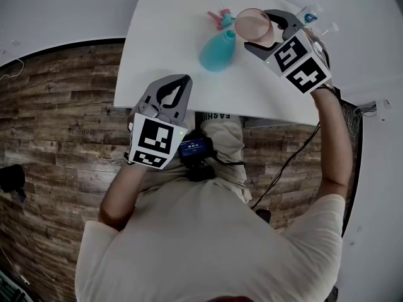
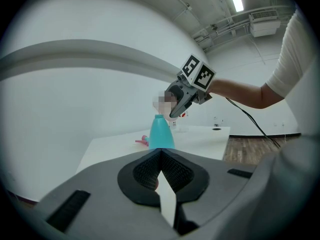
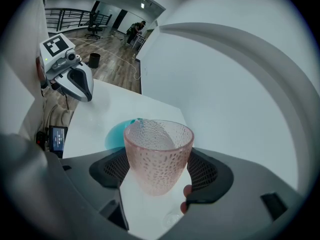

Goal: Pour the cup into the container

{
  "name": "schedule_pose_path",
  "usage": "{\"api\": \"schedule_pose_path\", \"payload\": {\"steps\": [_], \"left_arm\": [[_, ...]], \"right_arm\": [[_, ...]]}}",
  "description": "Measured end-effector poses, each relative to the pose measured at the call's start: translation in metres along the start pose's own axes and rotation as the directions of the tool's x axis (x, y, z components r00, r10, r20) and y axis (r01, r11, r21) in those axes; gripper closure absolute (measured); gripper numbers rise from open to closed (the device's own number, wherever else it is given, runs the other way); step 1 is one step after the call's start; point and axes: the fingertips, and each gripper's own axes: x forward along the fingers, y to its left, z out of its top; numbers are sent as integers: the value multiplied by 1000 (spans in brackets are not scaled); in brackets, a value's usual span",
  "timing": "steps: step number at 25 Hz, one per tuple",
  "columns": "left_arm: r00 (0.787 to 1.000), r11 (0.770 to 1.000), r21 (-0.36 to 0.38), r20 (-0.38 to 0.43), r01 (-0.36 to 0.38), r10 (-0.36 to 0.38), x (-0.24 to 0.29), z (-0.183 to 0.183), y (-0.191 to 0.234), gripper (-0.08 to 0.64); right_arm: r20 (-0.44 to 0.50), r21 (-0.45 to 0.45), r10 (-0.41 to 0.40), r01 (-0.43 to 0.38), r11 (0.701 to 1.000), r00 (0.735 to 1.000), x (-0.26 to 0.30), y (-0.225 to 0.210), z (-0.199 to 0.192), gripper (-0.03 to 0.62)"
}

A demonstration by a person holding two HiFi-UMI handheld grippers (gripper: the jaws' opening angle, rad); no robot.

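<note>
A: Start at our right tongs point(image 3: 161, 179). What do we have in them?

B: They pinch the cup point(image 3: 158, 151), one pad on either side of its lower wall. The cup sits close to upright in the grip, mouth open to the top. We cannot tell whether anything is in it.

A: And our left tongs point(image 2: 159, 166)?

B: Pressed together at the tips, with nothing between them. They hang over the near edge of the desk point(image 1: 189, 17), well apart from the work.

A: So where is the bottle point(image 1: 217, 50) from the cup?

B: Just beside it, to our left and lower. The bottle stands on the desk with its long axis upright and its narrow neck at the top. In the left gripper view the cup is held in the air, close above and a little to the right of that neck.

A: Then the right hand is the nearer one, by a long way.

B: Yes. We judge the pour should be a tip of the cup leftward, rim over the neck. The opening is small, so we would bring the rim right above it first, or the pour may run down the outside.

A: Anything else nearby?

B: A small pink piece point(image 1: 220, 19) lies on the desk just behind the bottle, out of the way.
</note>
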Motion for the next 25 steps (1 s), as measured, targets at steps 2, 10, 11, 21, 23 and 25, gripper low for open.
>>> {"api": "schedule_pose_path", "payload": {"steps": [2,10,11,21,23,25], "left_arm": [[1000,1000,0,0,0,0,0,0,0,549],[1000,1000,-4,-4,2,-2,0,-1,0,549],[1000,1000,-4,-4,2,-2,0,-1,0,549],[1000,1000,-2,-12,4,-4,0,-2,-1,549],[1000,1000,-3,-13,3,-3,1,-3,0,549],[1000,1000,-3,-13,3,-3,0,-3,0,549]], "right_arm": [[-1,-3,-2,2,1000,1000,0,-1,1,232],[-9,-14,-3,2,1000,1000,1,-1,3,232],[-10,-16,-2,2,1000,1000,1,-1,3,232],[-13,-27,0,0,1000,1000,-1,0,7,232],[-16,-28,1,-1,1000,1000,0,-1,6,232],[-19,-29,0,-1,1000,1000,0,-1,5,232]]}}
